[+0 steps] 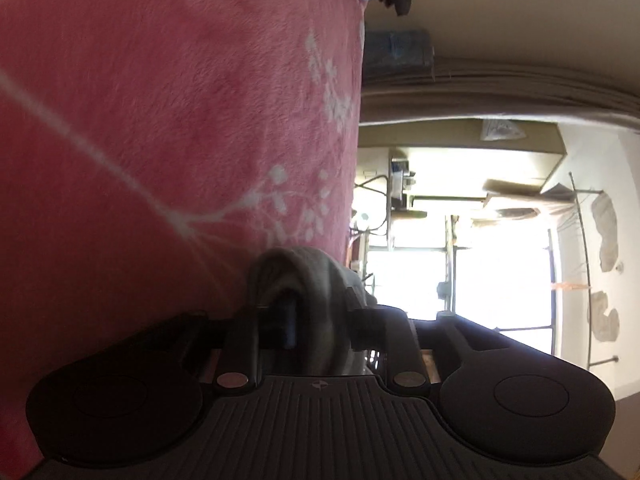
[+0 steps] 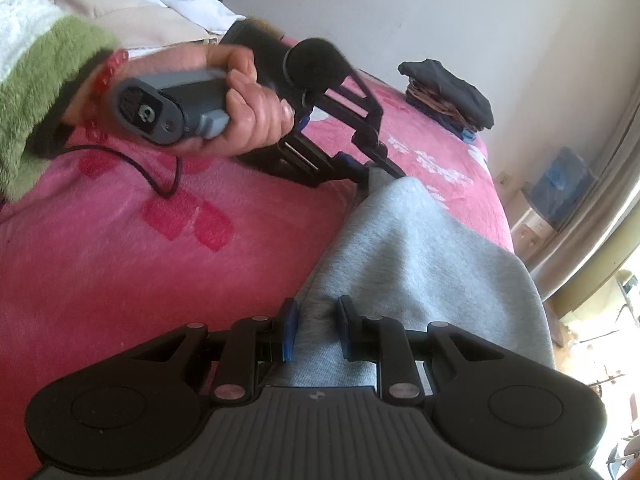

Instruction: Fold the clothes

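A light grey garment [image 2: 420, 248] lies stretched along a pink floral blanket [image 2: 120, 260] on a bed. My right gripper [image 2: 317, 320] is shut on its near end, with a fold of grey cloth filling the gap between the blue pads. At the far end a hand [image 2: 240, 108] in a green fuzzy sleeve holds my left gripper [image 2: 376, 168], and the cloth rises to its tips. In the left wrist view, which is rolled sideways, a bunch of the grey garment [image 1: 308, 268] sits between the fingers of the left gripper [image 1: 320, 312], above the pink blanket [image 1: 160, 140].
A stack of dark folded clothes [image 2: 448, 96] sits at the bed's far corner by the wall. Loose pale and blue clothing [image 2: 140, 8] is piled at the top left. A black cable [image 2: 160, 176] trails over the blanket. The bed's edge and a blue bag [image 2: 564, 180] are on the right.
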A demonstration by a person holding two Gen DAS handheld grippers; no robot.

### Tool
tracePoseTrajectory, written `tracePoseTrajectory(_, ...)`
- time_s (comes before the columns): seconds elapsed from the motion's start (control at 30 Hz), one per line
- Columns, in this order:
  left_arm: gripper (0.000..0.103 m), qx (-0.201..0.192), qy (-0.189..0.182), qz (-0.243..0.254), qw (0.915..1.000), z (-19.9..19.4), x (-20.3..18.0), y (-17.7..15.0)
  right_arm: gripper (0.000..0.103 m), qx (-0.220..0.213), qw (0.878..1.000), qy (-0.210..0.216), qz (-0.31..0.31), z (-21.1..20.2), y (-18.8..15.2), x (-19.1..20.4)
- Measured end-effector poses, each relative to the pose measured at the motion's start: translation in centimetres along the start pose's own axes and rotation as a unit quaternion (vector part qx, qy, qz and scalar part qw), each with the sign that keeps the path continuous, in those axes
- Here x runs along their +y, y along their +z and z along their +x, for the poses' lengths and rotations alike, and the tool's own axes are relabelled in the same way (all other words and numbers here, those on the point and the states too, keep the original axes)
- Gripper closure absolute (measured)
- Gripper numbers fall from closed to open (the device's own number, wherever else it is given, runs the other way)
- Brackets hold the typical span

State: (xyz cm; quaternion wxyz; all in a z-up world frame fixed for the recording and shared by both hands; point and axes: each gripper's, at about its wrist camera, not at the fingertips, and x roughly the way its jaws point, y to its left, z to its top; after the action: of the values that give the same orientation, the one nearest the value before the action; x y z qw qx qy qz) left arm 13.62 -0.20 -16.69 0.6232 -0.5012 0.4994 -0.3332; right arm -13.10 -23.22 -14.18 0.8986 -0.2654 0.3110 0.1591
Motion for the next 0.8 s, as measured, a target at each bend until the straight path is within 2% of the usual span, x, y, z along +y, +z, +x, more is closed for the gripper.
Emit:
tracePoseTrajectory(0.17,0.071,-0.021,0.036,0.054,0.9977,-2.0,-2.5,-0.5,0.079,0.000,1.000,0.001,0.000,-0.1,0.0,0.1)
tracePoseTrajectory(0.23,0.071,-0.044,0.045,0.117,0.9911,-2.1,-4.7,-1.1,0.079,0.000,1.000,0.001,0.000,-0.1,0.0,0.1)
tracePoseTrajectory(0.27,0.072,-0.046,0.037,0.153,0.9865,-2.2,-5.8,-1.8,0.079,0.001,1.000,0.001,0.000,-0.1,0.0,0.1)
tracePoseTrajectory(0.3,0.072,-0.046,0.029,0.188,0.9807,-2.4,-7.0,-2.5,0.079,0.001,1.000,0.001,-0.001,-0.2,0.0,0.1)
tracePoseTrajectory(0.37,0.072,-0.022,0.016,0.264,0.9640,-0.6,-9.8,-4.1,0.079,0.000,1.000,0.000,-0.002,-0.2,0.0,0.2)
tracePoseTrajectory(0.47,0.074,0.019,0.042,0.359,0.9322,2.2,-11.1,-7.1,0.079,-0.001,1.000,0.000,-0.002,-0.3,-0.1,0.2)
tracePoseTrajectory(0.5,0.075,0.023,0.062,0.373,0.9254,3.3,-10.8,-7.7,0.079,-0.001,1.000,0.000,-0.001,-0.2,-0.1,0.1)
tracePoseTrajectory(0.6,0.080,0.007,0.088,0.334,0.9385,4.2,-9.2,-6.4,0.079,-0.001,1.000,0.001,0.001,-0.2,0.0,0.0)
tracePoseTrajectory(0.8,0.080,-0.031,0.087,0.298,0.9500,2.1,-8.3,-3.9,0.079,-0.004,1.000,0.003,0.005,-0.3,-0.2,0.0)
